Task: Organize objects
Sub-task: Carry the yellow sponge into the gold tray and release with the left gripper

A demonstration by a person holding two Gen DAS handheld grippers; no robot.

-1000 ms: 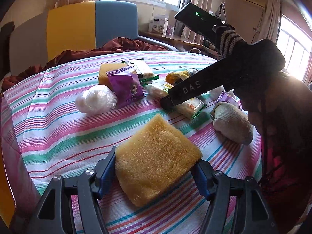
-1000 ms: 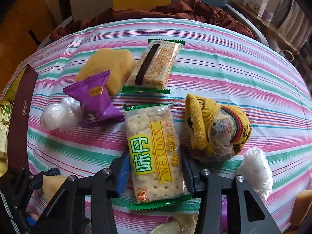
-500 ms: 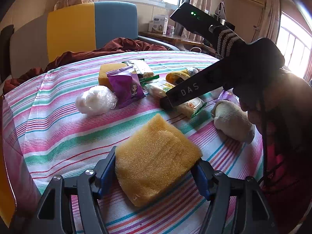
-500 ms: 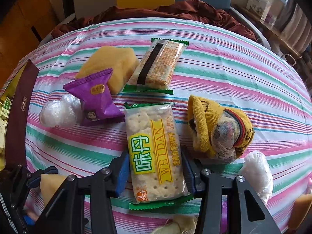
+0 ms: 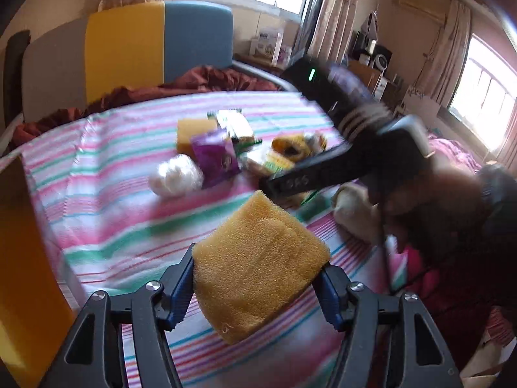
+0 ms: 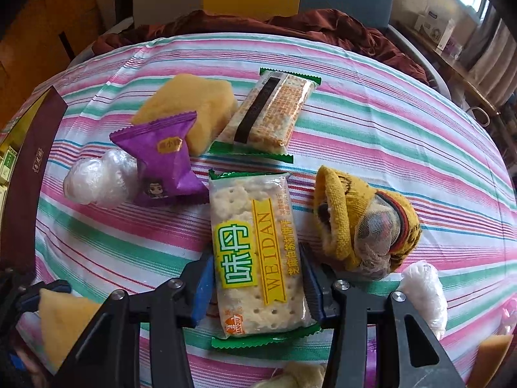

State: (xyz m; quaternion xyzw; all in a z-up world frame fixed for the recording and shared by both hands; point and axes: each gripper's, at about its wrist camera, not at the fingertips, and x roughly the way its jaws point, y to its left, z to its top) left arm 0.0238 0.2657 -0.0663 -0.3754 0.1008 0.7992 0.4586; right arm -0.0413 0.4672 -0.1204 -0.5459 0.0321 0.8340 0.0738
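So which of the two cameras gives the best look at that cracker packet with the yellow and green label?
The right wrist view: the WEIDAN cracker packet fills the centre, label readable, lying between the fingers of the right hand-held gripper. In the left wrist view it is only a blurred green-and-yellow patch, mostly hidden behind that gripper's black body.

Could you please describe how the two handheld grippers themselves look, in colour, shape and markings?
Both are black angular frames with silver screws and blue ribbed pads on two fingers. Seen from the left gripper, the right gripper has a long black body with white lettering, a green light and a black-and-white striped band.
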